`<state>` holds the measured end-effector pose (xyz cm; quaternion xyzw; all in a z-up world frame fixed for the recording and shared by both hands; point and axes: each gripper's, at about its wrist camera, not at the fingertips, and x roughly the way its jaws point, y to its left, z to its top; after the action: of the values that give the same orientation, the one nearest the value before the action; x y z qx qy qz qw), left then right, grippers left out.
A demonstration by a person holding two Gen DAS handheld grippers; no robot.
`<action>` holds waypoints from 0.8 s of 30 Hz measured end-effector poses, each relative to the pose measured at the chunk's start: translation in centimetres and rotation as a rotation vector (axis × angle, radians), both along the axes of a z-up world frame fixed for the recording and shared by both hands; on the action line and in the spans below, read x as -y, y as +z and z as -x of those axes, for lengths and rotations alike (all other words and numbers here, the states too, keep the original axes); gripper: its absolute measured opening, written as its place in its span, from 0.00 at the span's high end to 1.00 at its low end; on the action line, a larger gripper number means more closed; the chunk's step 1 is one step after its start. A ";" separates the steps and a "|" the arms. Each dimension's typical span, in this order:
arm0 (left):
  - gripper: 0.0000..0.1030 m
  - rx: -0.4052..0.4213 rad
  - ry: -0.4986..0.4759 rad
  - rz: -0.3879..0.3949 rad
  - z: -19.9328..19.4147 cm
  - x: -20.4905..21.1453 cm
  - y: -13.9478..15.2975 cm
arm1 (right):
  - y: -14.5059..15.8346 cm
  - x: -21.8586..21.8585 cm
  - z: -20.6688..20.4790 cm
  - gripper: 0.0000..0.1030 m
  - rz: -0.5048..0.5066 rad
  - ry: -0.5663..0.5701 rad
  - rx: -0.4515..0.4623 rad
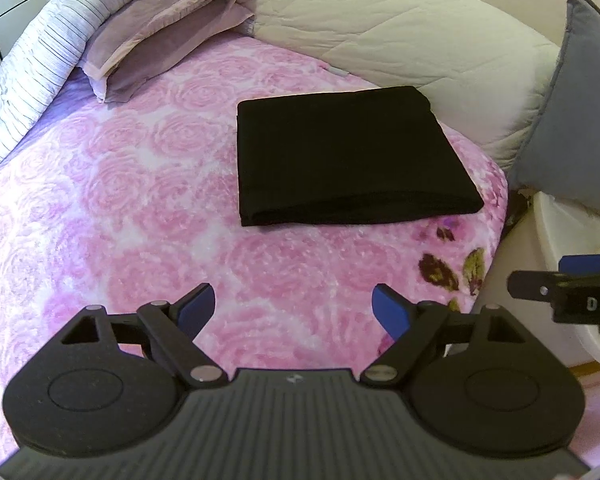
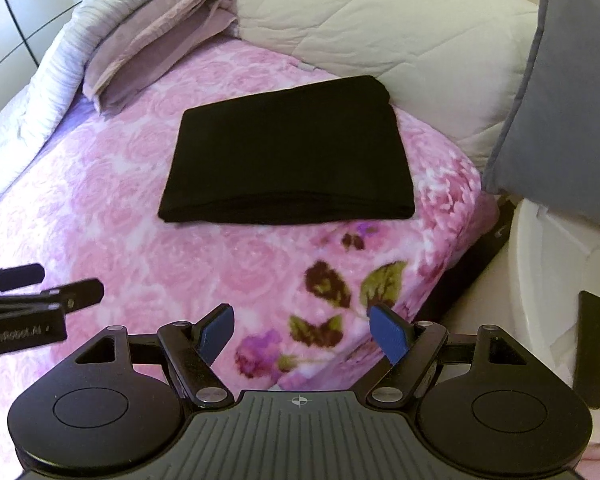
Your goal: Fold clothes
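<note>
Pink rose-patterned blanket (image 1: 148, 208) covers the bed, with a darker flower-and-leaf print near its edge. On it, well ahead of both claws, lies the black garment (image 1: 348, 156) — folded into a flat, neat rectangle, its thick folded edge facing the cameras. Behind it sits a cream quilted comforter (image 1: 400, 28), which the garment's far corner seems to meet. To the left are a folded mauve cloth (image 1: 160, 36) and a striped pale bedspread (image 1: 32, 64). A grey cushion (image 1: 572, 108) stands at the right, above a white object (image 2: 548, 280) beside the bed.

The left gripper (image 1: 294, 308) hangs over bare blanket with its blue pads (image 1: 196, 308) spread wide; nothing lies between them and they touch nothing. The right gripper (image 2: 302, 334) is likewise wide apart and empty — it hovers over the blanket's floral edge, short of the garment. Each claw shows at the margin of the other's view, side by side and apart. Neither touches the black garment.
</note>
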<state>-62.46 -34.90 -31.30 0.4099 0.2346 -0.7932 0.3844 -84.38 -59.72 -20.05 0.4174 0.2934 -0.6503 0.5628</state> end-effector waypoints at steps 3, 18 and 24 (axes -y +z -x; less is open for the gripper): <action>0.19 0.005 0.012 -0.008 0.8 0.4 -1.6 | -1.7 1.1 0.7 0.24 0.001 -0.006 -0.006; 0.19 0.052 0.118 -0.035 4.1 2.5 -9.1 | -10.6 6.2 5.1 0.24 -0.128 -0.044 0.084; 0.19 0.077 0.137 -0.053 4.8 2.0 -9.6 | -11.4 6.3 5.7 0.24 -0.147 -0.043 0.097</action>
<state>-67.25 -36.86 -40.87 0.4330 0.2679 -0.7424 0.4354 -90.08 -66.00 -31.49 0.4947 0.3040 -0.6178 0.5302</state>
